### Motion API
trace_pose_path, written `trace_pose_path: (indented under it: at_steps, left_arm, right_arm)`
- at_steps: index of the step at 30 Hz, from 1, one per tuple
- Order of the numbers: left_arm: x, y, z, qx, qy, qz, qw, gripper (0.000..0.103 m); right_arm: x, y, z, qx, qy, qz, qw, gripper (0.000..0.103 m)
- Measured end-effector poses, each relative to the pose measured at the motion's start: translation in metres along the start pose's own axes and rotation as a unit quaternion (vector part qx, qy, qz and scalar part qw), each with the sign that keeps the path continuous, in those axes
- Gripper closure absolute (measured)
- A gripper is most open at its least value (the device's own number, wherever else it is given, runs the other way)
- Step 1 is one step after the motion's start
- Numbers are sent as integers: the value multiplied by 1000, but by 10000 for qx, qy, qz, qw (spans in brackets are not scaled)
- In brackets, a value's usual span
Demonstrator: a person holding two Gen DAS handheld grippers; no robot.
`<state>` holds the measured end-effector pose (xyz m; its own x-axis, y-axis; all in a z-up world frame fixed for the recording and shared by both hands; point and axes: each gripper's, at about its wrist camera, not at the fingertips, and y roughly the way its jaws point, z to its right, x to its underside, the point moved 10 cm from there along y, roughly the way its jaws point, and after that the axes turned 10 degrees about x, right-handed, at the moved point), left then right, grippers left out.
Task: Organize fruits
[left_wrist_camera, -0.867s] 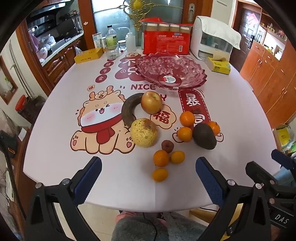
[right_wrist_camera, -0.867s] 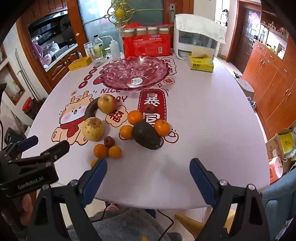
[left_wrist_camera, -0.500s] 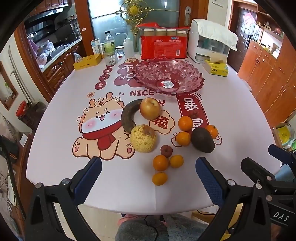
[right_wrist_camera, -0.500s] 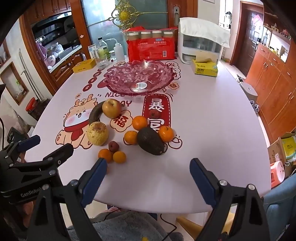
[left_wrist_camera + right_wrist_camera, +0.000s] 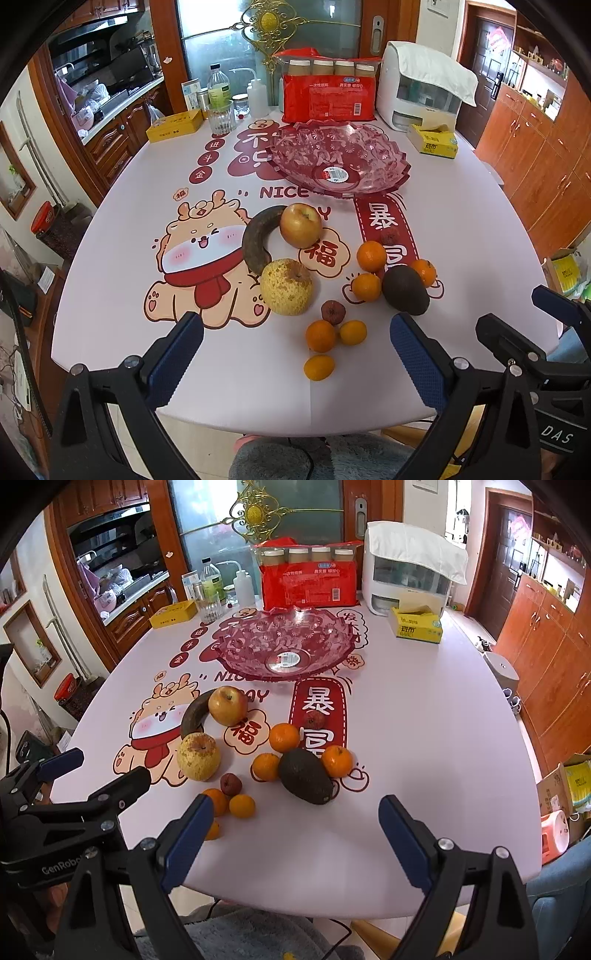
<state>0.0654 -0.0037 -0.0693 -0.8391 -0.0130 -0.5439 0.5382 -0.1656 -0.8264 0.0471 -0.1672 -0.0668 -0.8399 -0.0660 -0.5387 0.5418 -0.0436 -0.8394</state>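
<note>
Loose fruit lies on the near half of the table: a red-yellow apple [image 5: 300, 225], a blackened banana [image 5: 258, 240], a yellow pear [image 5: 287, 286], a dark avocado [image 5: 405, 290], several small oranges [image 5: 370, 255] and a wrinkled red fruit [image 5: 333, 312]. Behind them sits an empty pink glass bowl [image 5: 340, 162]. My left gripper [image 5: 295, 350] hangs open over the table's near edge, nothing between its fingers. My right gripper [image 5: 295, 830] is open too, just in front of the avocado [image 5: 304, 776] and the bowl [image 5: 284, 648].
At the back of the table [image 5: 461, 229] stand a red package of cups [image 5: 328, 94], a white appliance [image 5: 424, 88], two yellow tissue boxes [image 5: 434, 142], a bottle and a glass [image 5: 221, 118]. Wooden cabinets flank both sides. A grey slipper shows below the table edge.
Both grippers have moved forward over the table edge, so the fruit sits lower and nearer in both views. Both stay open.
</note>
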Motion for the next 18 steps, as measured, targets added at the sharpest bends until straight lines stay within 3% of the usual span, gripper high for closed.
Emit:
trace_pose_path:
  at_steps: [18]
  left_arm:
    - [-14,3,-6,72,-66,0,10000,3]
  right_arm:
    - [-14,0,-2,-80,-3,116,9999,12]
